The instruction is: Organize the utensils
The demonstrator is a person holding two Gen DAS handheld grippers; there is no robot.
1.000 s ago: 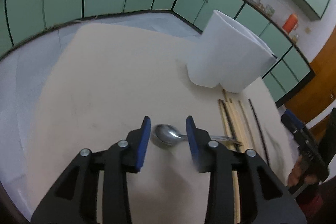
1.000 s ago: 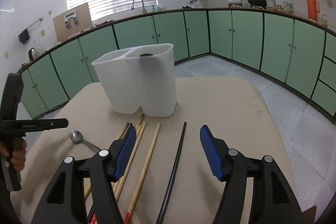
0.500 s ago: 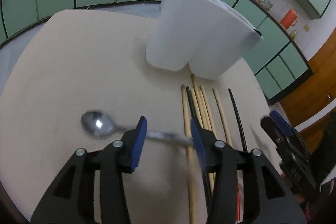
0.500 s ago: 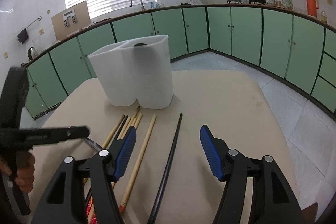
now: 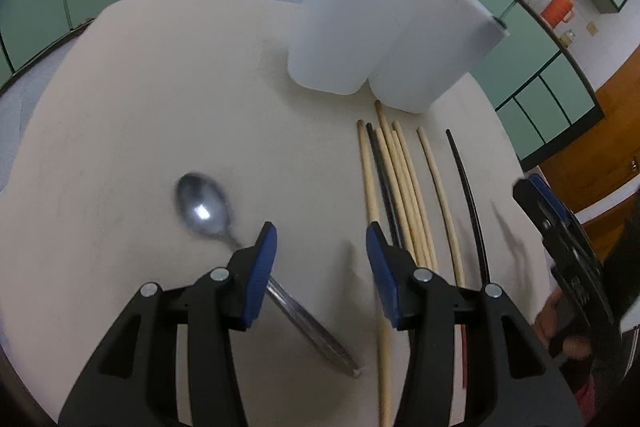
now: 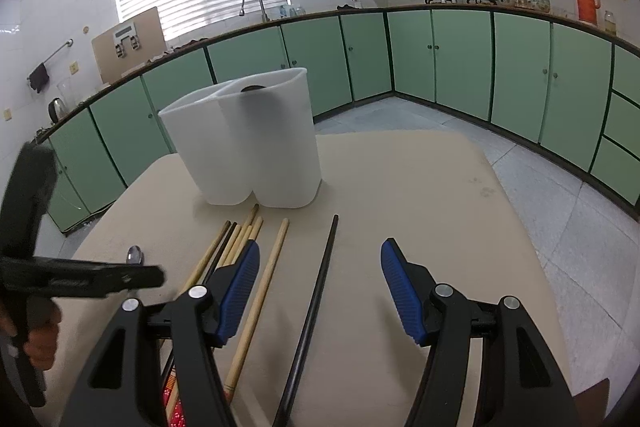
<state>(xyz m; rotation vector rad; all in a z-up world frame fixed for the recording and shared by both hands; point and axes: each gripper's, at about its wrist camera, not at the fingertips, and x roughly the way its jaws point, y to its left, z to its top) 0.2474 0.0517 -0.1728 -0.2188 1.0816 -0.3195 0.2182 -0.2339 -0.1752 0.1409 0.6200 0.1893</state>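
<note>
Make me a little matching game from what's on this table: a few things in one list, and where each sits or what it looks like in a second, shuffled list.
Things:
1. spoon
2. white two-compartment holder
3. lone black chopstick
4. left tool

Descriptions:
A. stands upright at the far end of the chopsticks
B. open, above the table, its left finger over the spoon's handle
C. metal, lying flat, to the left of the chopsticks in the left wrist view
D. lies between the open fingers of the right tool

Pairs: 1-C, 2-A, 3-D, 4-B
</note>
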